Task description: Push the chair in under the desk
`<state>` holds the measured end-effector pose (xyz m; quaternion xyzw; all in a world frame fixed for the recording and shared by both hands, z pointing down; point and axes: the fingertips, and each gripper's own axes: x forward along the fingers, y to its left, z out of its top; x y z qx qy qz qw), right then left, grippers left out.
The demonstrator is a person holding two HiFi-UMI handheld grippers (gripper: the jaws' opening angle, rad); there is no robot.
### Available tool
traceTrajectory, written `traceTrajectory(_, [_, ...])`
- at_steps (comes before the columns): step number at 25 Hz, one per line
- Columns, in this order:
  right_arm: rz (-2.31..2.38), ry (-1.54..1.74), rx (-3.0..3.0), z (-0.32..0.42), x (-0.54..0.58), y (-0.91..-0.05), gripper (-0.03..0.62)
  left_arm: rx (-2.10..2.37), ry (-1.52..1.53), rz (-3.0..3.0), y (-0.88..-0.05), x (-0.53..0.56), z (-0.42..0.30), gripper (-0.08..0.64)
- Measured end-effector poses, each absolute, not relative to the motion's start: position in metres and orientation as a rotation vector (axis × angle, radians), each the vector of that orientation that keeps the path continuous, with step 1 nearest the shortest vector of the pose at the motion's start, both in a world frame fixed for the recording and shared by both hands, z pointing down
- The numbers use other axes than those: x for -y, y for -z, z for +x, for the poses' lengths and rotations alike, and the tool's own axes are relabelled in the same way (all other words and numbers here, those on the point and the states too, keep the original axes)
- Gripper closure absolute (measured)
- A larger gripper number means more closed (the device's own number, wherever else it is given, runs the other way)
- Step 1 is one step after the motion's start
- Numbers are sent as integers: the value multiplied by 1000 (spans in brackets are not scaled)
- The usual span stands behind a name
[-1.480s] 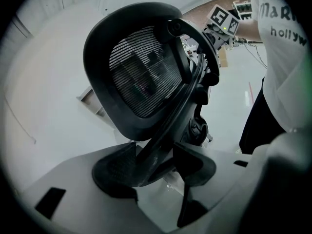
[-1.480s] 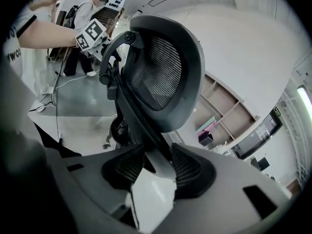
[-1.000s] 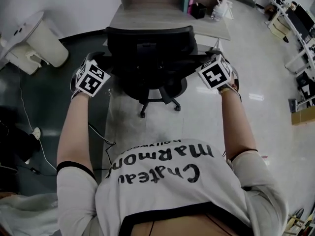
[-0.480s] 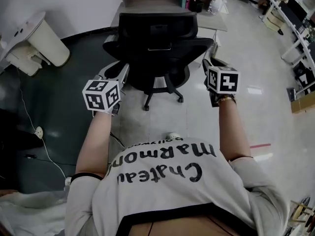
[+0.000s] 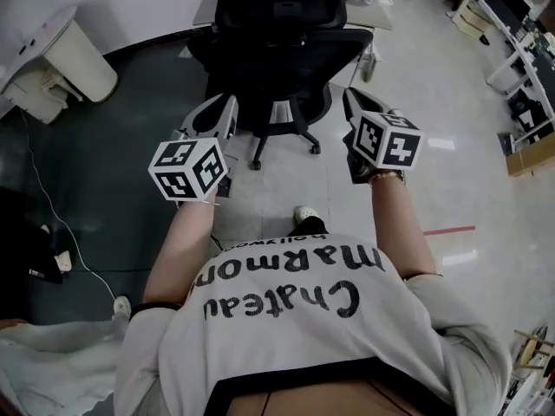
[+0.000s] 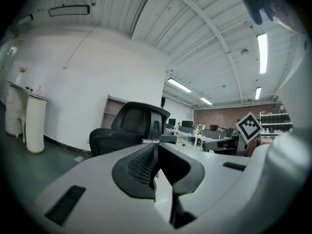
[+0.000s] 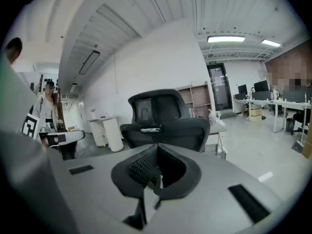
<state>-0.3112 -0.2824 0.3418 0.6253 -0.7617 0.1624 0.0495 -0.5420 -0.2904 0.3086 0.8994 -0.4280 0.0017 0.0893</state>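
Left gripper [image 5: 217, 113] — jaws closing, tips nearly together, nothing betw. them. Right gripper [image 5: 355, 102] — jaws fully together, empty. Black mesh-back office chair w/ star base [image 5: 277, 46]: upright on glossy pale floor [image 5: 451, 85], ahead of both grippers, apart from them, backrest at edge of light grey desk [image 5: 205, 9].

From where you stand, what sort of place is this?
Probably an open-plan office or workshop: a black office chair at a desk, further desks with monitors, strip lights on the ceiling.
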Motion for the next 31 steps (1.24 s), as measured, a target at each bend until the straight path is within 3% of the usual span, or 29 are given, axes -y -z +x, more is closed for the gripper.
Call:
traceTrajectory(8, [1875, -283, 2439, -342, 250, -304, 584, 1285, 72, 2687, -299, 261, -550, 526])
traceTrajectory(31, [1819, -298, 2448, -311, 248, -296, 584, 1348, 121, 2625, -285, 246, -528, 528])
